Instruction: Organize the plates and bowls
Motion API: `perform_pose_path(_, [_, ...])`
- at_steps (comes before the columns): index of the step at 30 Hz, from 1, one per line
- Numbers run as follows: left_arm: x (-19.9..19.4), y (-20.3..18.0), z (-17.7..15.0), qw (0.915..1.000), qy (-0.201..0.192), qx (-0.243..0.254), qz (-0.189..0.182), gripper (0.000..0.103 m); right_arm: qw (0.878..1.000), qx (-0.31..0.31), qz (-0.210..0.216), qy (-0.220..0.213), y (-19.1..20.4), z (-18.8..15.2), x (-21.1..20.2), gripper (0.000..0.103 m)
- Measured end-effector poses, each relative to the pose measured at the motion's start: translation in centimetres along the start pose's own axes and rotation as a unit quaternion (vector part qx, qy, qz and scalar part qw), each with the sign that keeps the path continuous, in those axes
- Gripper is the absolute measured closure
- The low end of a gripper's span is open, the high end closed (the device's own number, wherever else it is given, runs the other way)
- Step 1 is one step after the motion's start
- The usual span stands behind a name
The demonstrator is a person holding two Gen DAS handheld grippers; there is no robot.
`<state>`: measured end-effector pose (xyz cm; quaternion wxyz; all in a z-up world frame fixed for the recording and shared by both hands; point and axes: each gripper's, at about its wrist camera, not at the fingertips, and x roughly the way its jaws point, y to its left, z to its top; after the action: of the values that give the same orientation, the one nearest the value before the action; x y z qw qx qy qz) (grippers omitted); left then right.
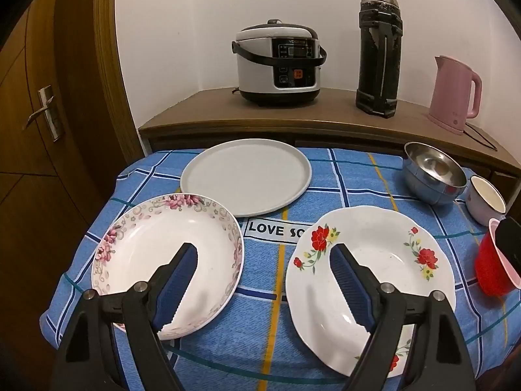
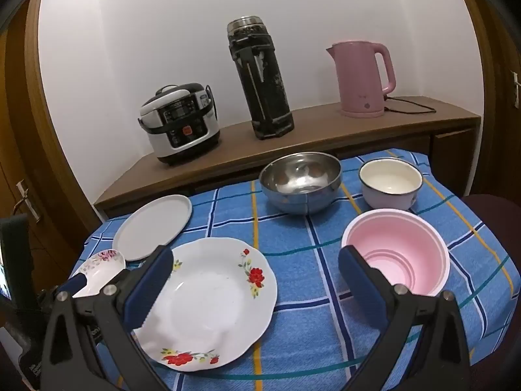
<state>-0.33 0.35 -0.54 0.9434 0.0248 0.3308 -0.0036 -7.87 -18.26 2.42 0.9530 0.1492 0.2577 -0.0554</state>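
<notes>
A: Progress? Nothing is stacked yet; every dish lies singly on the worktop (image 2: pixel 293 260).

B: Plates noted: grey flat plate (image 1: pixel 246 176) at the back, pink-flowered dish (image 1: pixel 156 244) front left, red-flowered plate (image 1: pixel 384 260) just beside it; none touching.

A: Bowls: steel bowl (image 2: pixel 301 179), enamel bowl (image 2: pixel 390 182) beside it, pink-lined red bowl (image 2: pixel 400 257) nearer; all apart.

B: Left gripper (image 1: pixel 263 254) is held wide open, nothing between the jaws; right gripper (image 2: pixel 255 260) likewise, empty.

A: The whole sorting is judged still to be done; no first pick has been made.
</notes>
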Motion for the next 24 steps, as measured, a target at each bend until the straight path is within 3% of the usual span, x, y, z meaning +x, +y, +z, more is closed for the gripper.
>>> perform_pose_path(24, [0.0,-0.1,0.1,1.0,0.001,0.001,-0.002,0.018,1.0,-0.001,-0.001,-0.003,0.4,0.2,-0.1,0.0])
